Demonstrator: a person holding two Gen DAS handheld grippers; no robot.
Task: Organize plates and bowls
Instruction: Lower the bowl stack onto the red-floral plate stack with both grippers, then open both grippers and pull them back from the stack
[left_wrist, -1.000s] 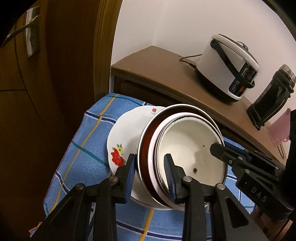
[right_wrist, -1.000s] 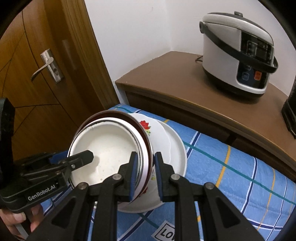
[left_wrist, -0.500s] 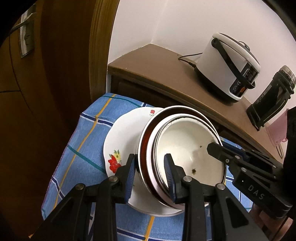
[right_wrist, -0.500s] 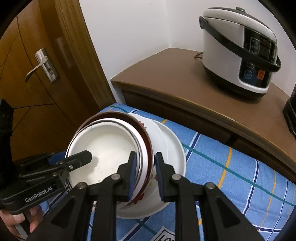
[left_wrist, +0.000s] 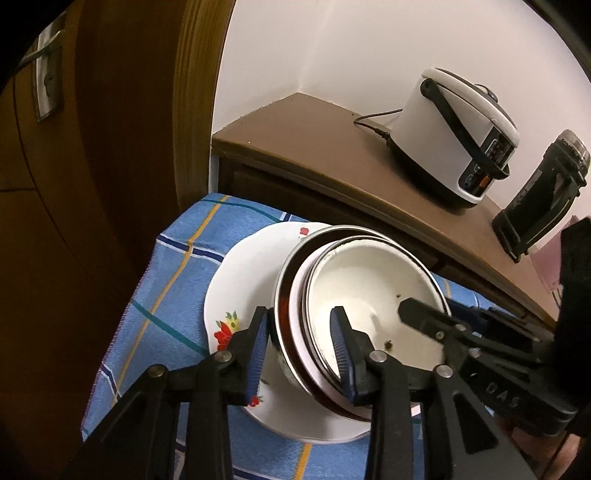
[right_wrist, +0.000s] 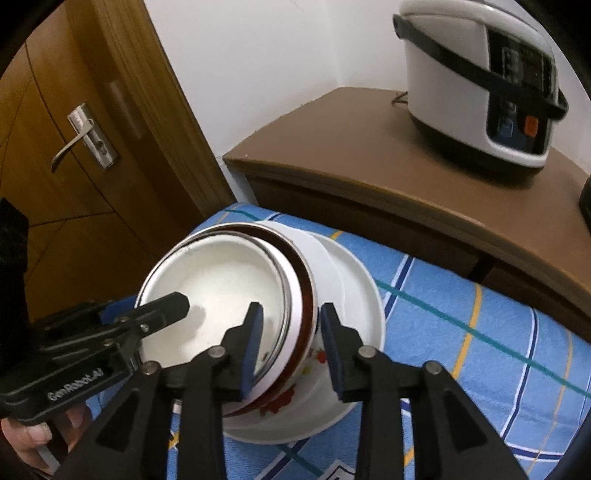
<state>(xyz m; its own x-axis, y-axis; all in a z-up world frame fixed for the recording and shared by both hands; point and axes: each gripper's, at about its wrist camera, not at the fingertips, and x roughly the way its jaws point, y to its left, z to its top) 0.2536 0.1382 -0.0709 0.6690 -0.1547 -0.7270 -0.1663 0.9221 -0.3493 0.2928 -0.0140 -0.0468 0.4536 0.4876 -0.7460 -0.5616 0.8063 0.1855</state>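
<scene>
Both claws just opening, now slack: left claw (left_wrist: 301, 347) and right claw (right_wrist: 290, 341) straddle nested bowls (left_wrist: 369, 291) on floral plate (left_wrist: 240, 288).

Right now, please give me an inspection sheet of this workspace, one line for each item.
Surface: blue checked cloth, lying flat.
Job's things: nested bowls sit on a white floral plate.
Clutter: rice cooker and a dark appliance on the brown cabinet.
Grippers: left tongs and right tongs each straddle the bowls' rim on opposite sides; both have just been opening, and the right pads now stand clear of it.
Cables: the cooker's cord lies on the cabinet.
Surroundings: wooden door, white wall.
</scene>
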